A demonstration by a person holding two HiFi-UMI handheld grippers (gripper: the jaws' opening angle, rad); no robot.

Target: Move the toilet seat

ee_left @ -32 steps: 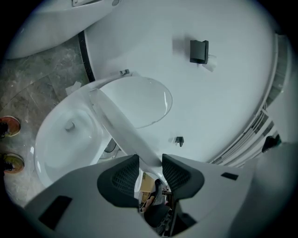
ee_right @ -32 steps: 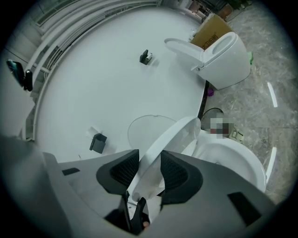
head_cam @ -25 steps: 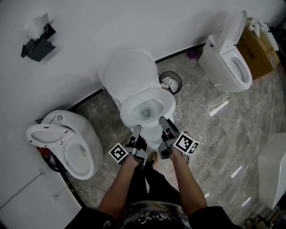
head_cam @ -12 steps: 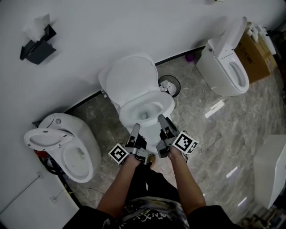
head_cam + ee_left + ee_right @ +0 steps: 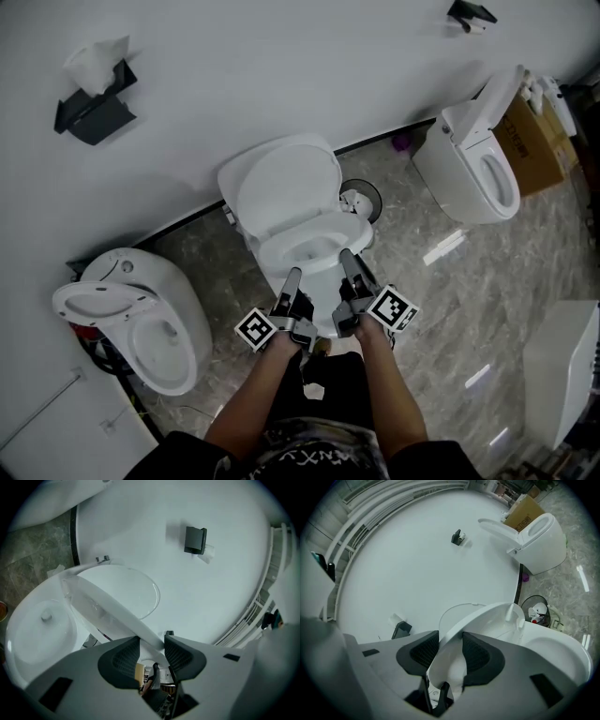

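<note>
Grey marbled floor [image 5: 469,281] lies under us. Nearest, our left gripper [image 5: 289,289] and right gripper [image 5: 348,272] each clamp the seat [image 5: 323,226] by its front rim, pads pressing on it. We judge the lift partway: the seat sits tilted over the toilet [image 5: 323,316], front edge raised, long axis running from us to the hinge below the lid [image 5: 281,183]. Next we should swing both hands up evenly until it meets that lid.

I'm stretching my left forearm [image 5: 255,394] and right forearm [image 5: 392,389] forward, side by side. The left gripper [image 5: 293,279] is pointing level, the right gripper [image 5: 347,258] is tilting slightly down, and both are pinching the toilet seat [image 5: 110,604] between their fingers.
</note>
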